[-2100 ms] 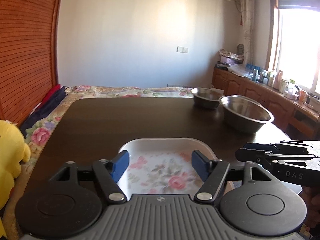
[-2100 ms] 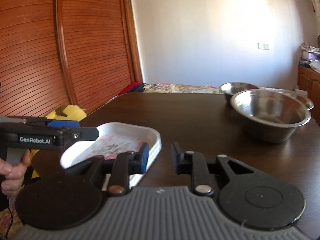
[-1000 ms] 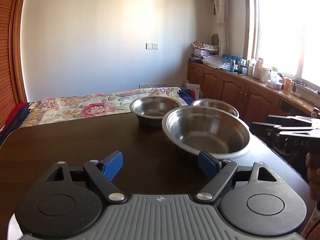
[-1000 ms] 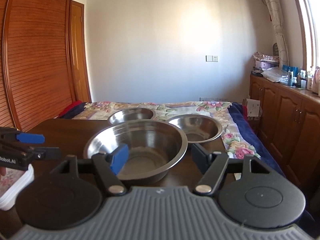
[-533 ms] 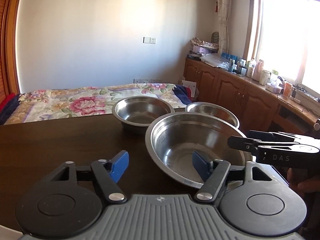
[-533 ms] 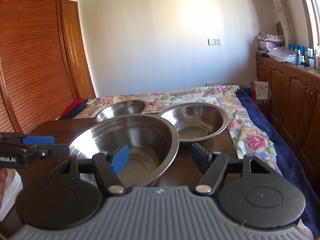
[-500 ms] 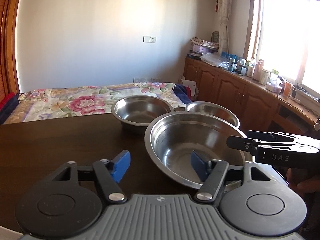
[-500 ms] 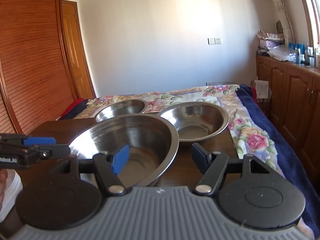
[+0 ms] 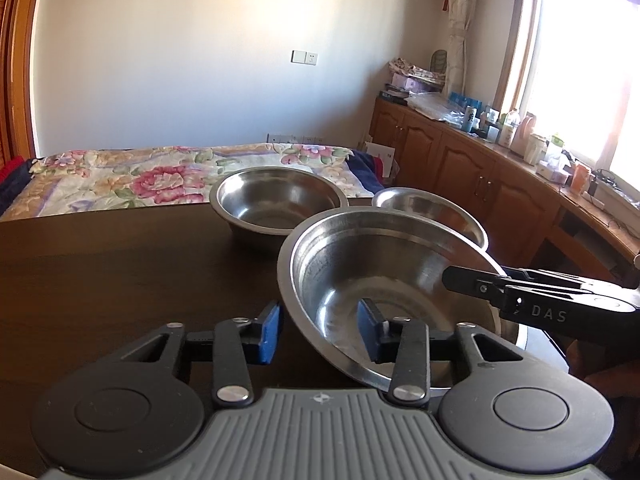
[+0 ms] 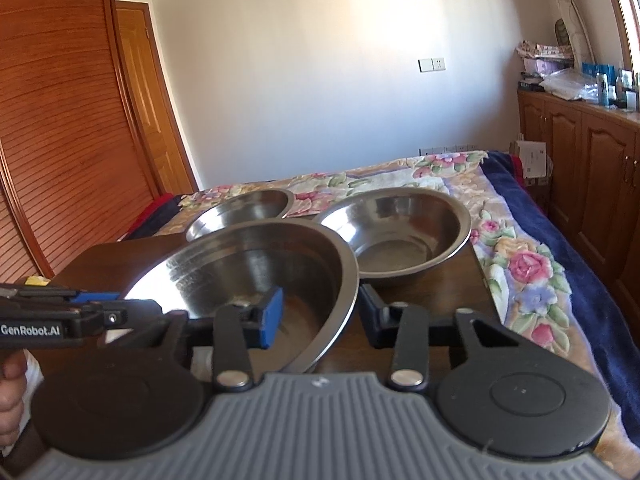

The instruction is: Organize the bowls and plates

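Note:
Three steel bowls stand on a dark wooden table (image 9: 100, 272). The large bowl (image 9: 380, 272) is nearest. My left gripper (image 9: 319, 332) is open, its blue fingers straddling that bowl's near left rim, one inside and one outside. The right gripper (image 10: 320, 316) is open too and straddles the right rim of the large bowl (image 10: 248, 272). Behind it are a medium bowl (image 9: 276, 204) and a smaller bowl (image 9: 432, 208). In the right wrist view the bowl (image 10: 400, 228) on the right touches or overlaps the large one, and the far bowl (image 10: 240, 212) is partly hidden.
A bed with a floral cover (image 9: 120, 176) lies just past the table's far edge. Wooden cabinets (image 9: 480, 184) with clutter on top run along the right under a bright window. A slatted wooden door (image 10: 60, 140) is at the left. A hand (image 10: 10, 392) holds the left gripper.
Both grippers swung from the floral tray to the steel bowls. They have moved in on the large bowl from either side, and their jaws have narrowed around its rim.

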Motion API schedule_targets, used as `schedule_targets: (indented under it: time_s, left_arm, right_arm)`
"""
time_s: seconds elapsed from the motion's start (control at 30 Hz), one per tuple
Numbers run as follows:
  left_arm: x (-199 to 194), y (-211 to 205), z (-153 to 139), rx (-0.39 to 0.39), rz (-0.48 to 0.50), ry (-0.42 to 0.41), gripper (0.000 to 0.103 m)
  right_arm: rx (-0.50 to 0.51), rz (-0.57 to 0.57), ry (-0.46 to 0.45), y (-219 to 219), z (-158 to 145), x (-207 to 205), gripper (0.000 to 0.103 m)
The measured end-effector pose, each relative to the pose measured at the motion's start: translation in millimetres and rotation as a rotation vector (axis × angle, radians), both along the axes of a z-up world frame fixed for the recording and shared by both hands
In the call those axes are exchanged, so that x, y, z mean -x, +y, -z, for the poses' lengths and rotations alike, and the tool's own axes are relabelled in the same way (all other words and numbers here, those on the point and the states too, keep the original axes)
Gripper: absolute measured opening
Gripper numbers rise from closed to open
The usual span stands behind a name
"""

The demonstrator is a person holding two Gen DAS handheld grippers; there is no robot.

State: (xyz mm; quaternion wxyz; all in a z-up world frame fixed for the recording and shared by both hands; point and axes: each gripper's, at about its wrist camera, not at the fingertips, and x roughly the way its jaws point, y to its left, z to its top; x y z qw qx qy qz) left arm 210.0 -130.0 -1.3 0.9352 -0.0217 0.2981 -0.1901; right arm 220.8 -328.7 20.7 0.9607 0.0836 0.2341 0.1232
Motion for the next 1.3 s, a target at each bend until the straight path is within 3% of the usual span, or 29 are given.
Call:
schedule_targets:
  time_s: [0.17,0.43,0.97,1.3]
  left_arm:
    - [0,1,0,-0.004,-0.008,-0.001,0.033]
    - [7,7,-5,0.008,-0.001,-0.008,0.032]
    - [56,36,-24,0.029,0.016,-0.075,0.032]
    - [95,57,-15,0.020,0.036,-0.101,0.032]
  right_arm:
    - [-0.023,0.004,0.005,-3,1,-1,0.029]
    - [-0.062,-0.005,0.005,-3,-1,5,0.023]
    - [-0.091,-0.026,-0.059,17,-17,50,0.023]
    - [-0.093,0.006,-0.084,37,-4,89,0.023]
